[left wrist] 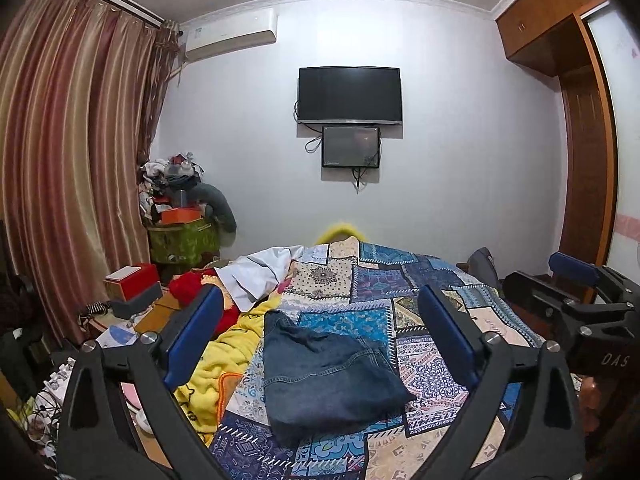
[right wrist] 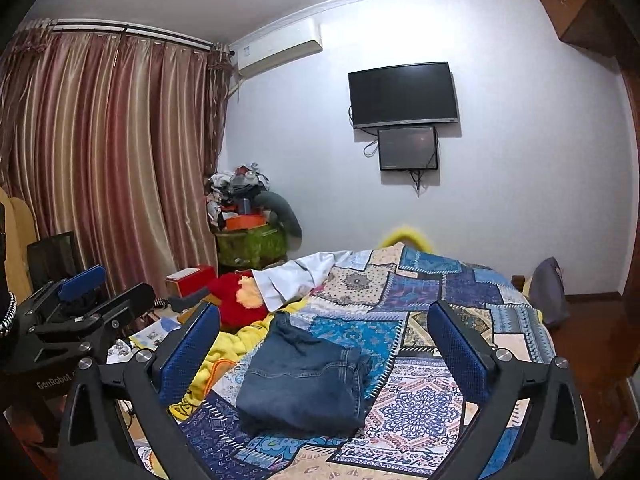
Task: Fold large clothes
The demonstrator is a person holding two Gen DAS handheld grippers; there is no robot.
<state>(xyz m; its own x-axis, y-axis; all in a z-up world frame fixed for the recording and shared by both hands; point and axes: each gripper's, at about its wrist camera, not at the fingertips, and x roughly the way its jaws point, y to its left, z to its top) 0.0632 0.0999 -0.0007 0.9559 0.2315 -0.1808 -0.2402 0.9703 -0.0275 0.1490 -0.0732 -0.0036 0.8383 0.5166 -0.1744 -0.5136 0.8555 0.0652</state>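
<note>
Left wrist view: left tool (left wrist: 320, 344) spread wide, blue pads (left wrist: 196, 336) at lower left and lower right of the frame, nothing between them but air. Folded denim garment (left wrist: 324, 376) lying low in the centre, flat on the patchwork bedspread (left wrist: 424, 288), a compact dark-blue bundle with its seams showing. Right tool (left wrist: 560, 280) seen at the right edge, also apart and empty. Yellow blanket (left wrist: 208, 372) bunched at lower left, white cloth (left wrist: 260, 276) and a red plush item (left wrist: 192, 288) further up the left side of the bed.

Right wrist view: right tool (right wrist: 320, 344) likewise spread, pads clear of the cloth. Same denim garment (right wrist: 304, 380) in the lower centre, edges roughly squared, resting alone on the bedspread (right wrist: 432, 292). Left tool (right wrist: 88, 292) visible at the left edge, holding nothing.

Judged step: fold on this garment apparently finished and released, both tools clear of it. Next move probably either tidying the bundle's loose edge or reaching for another piece, perhaps the white cloth in the upper middle. Calls for approaching low and level, pinching a hem or corner rather than the thick middle, both tools together to keep the fabric taut.
</note>
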